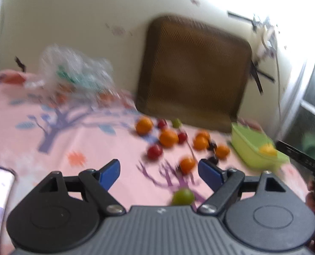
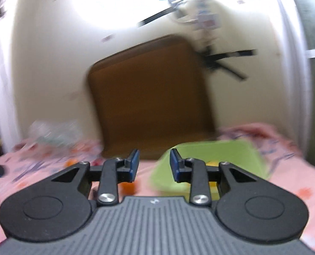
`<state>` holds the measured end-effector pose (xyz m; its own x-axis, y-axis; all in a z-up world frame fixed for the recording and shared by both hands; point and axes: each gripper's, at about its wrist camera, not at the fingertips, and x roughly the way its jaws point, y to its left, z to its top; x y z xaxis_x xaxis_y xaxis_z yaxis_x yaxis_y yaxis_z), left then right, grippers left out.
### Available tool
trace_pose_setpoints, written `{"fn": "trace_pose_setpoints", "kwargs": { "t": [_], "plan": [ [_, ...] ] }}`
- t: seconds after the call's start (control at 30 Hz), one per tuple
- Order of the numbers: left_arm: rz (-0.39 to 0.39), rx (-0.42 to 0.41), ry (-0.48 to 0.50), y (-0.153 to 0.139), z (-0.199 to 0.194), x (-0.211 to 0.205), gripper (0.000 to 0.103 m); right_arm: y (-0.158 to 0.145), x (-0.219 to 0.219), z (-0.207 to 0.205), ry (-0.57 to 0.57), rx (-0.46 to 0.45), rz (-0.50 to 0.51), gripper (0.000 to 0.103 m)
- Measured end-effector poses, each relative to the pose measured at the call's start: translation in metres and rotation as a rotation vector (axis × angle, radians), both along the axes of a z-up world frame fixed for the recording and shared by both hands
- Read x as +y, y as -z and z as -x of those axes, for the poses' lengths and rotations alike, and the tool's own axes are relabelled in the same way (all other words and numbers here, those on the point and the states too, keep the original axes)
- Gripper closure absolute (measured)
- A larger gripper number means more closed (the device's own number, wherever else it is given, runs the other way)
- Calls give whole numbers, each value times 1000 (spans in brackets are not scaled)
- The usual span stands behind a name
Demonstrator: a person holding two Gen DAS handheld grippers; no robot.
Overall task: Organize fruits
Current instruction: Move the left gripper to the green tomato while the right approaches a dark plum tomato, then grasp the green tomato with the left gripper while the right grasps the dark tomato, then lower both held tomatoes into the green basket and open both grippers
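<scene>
In the left wrist view the left hand-held gripper [image 1: 159,171] fills the lower part of the frame, its blue-padded fingers spread wide with nothing between them. Beyond it, scattered over the pink patterned bedsheet [image 1: 51,148] at centre and centre right, lie the fruits — several small oranges [image 1: 168,137], red round fruits [image 1: 154,152], a few dark ones [image 1: 212,145] and a green one [image 1: 176,122] near the top of the cluster. Another green fruit [image 1: 182,196] sits low in the frame, just above the gripper body. At the right edge stands a light green container [image 1: 250,148] with something yellow [image 1: 267,148] inside. A brown cushion [image 1: 191,70] leans on the wall behind, and a crumpled clear plastic bag [image 1: 72,68] lies in the upper left.

The right wrist view is heavily blurred. The right hand-held gripper [image 2: 154,163] is also open and empty, and the green container [image 2: 242,155] lies just beyond it, right of centre — the cushion [image 2: 149,97] behind.
</scene>
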<state>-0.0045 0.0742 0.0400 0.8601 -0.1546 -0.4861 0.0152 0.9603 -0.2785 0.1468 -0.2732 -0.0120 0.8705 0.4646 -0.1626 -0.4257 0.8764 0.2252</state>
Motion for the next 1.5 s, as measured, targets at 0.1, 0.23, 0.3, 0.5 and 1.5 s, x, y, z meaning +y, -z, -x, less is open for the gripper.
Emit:
{"fn": "trace_pose_setpoints", "kwargs": {
  "t": [0.1, 0.23, 0.3, 0.5, 1.5],
  "plan": [
    [-30, 41, 66, 15, -10, -19, 20, 10, 38, 3, -92, 76, 86, 67],
    [-85, 68, 108, 32, -17, -40, 20, 19, 77, 1, -124, 121, 231, 67],
    [-102, 78, 107, 37, -17, -43, 23, 20, 87, -6, -126, 148, 261, 67],
    [-174, 86, 103, 42, -15, -53, 45, 27, 100, -29, -133, 240, 314, 66],
    [-139, 61, 300, 28, -55, -131, 69, 35, 36, 32, -123, 201, 238, 75]
  ]
}}
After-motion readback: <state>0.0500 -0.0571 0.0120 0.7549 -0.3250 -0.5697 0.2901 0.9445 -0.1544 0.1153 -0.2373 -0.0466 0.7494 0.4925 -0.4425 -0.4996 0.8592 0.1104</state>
